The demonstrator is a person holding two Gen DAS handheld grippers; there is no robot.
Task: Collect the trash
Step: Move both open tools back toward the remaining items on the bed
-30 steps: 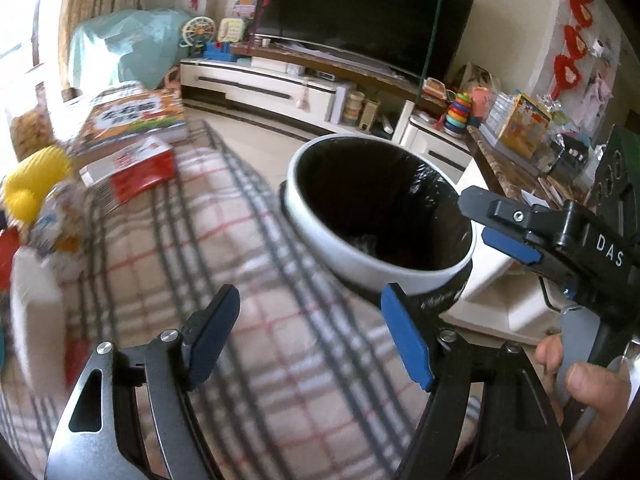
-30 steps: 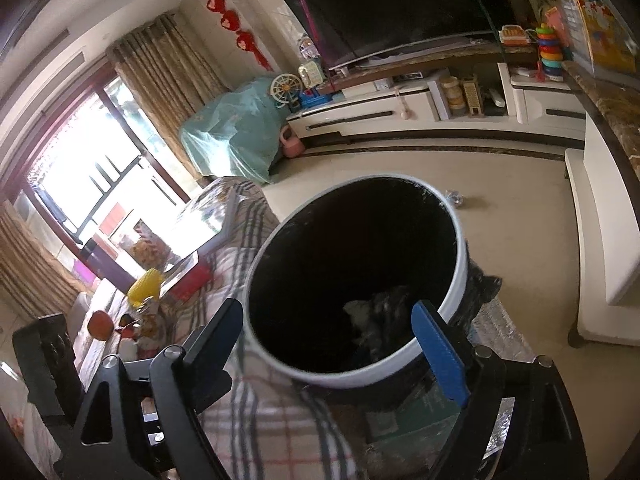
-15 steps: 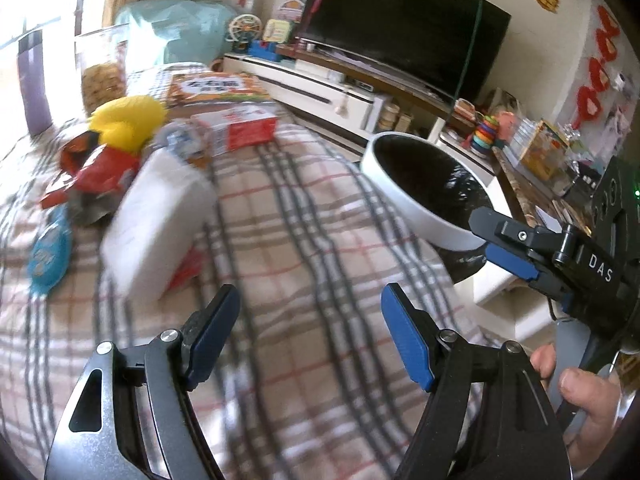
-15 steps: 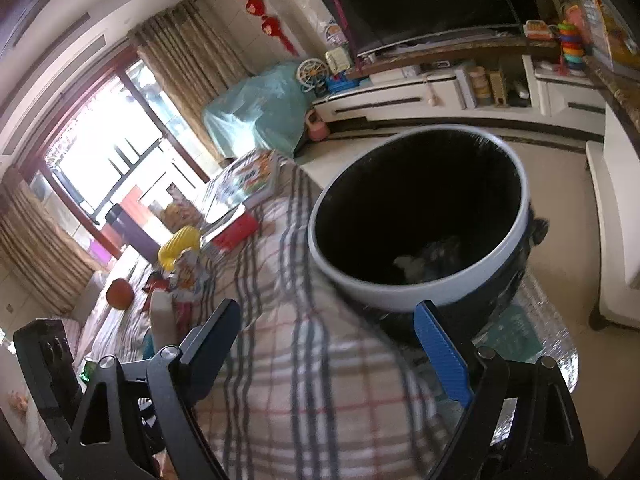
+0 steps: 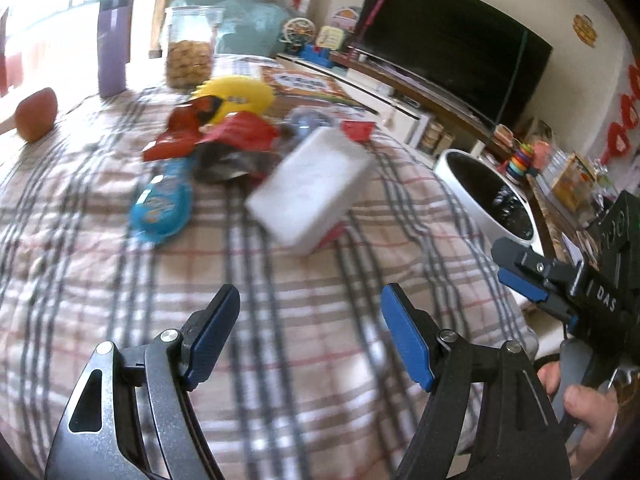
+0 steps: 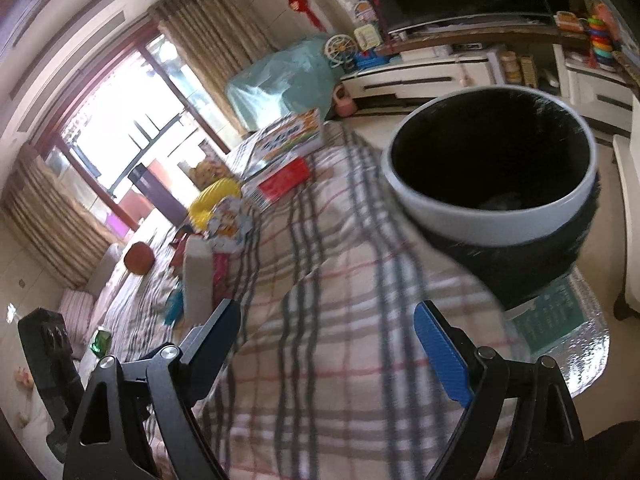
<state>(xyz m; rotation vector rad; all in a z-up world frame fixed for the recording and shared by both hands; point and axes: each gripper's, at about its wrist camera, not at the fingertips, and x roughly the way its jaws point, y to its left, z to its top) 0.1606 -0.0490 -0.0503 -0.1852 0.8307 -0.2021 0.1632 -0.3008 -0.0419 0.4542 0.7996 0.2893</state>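
Left gripper (image 5: 310, 330) angled down over plaid cloth (image 5: 280, 340), jaws wide, empty. Right gripper (image 6: 328, 344) likewise wide, empty, beside bin (image 6: 490, 216). Wrappers (image 5: 224, 140) and white pack (image 5: 310, 194) lie ahead, untouched.

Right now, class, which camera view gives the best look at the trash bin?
The right wrist view: the trash bin fills it, showing its white rim, black liner and dark inside. The left wrist view shows the bin small, at the cloth's far right edge.
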